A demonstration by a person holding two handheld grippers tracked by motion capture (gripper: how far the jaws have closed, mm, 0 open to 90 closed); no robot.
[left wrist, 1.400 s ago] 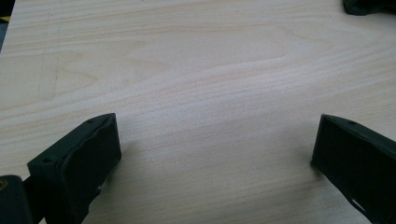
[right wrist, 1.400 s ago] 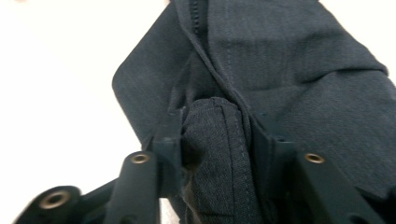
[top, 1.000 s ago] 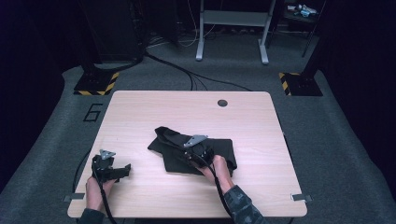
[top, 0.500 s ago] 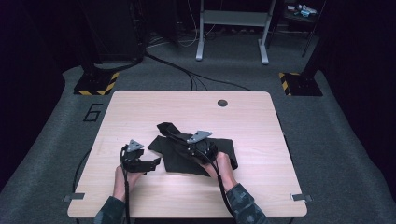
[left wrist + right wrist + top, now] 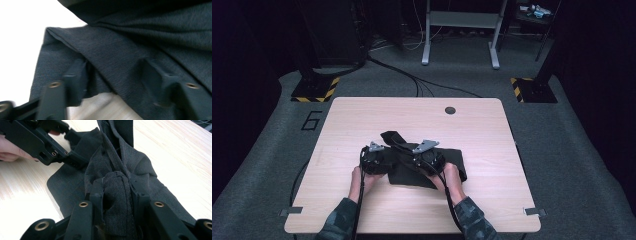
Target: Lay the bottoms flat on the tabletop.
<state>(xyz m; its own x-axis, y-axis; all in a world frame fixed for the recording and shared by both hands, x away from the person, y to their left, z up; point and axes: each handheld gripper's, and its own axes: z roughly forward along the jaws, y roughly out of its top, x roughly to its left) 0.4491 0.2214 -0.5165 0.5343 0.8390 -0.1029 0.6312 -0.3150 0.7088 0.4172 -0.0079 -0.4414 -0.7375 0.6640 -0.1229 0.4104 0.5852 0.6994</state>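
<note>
A dark cloth lies crumpled on the wooden table, with a strip reaching up and left. My right gripper is shut on a bunched fold of the cloth, which stands pinched between its jaws. My left gripper has come up to the cloth's left edge. Its jaws have just been closing and straddle a fold of the cloth with a wide gap, the gripper not clamped. From the right gripper view the left gripper reaches the cloth's edge from the left.
A round hole sits near the table's far edge. Bare wood lies on all sides of the cloth. Beyond the table, cables cross the floor between stand bases with yellow-black stripes.
My left gripper has moved right from the table's left front to the cloth's edge, and its jaws have narrowed. The right gripper has kept its hold and place.
</note>
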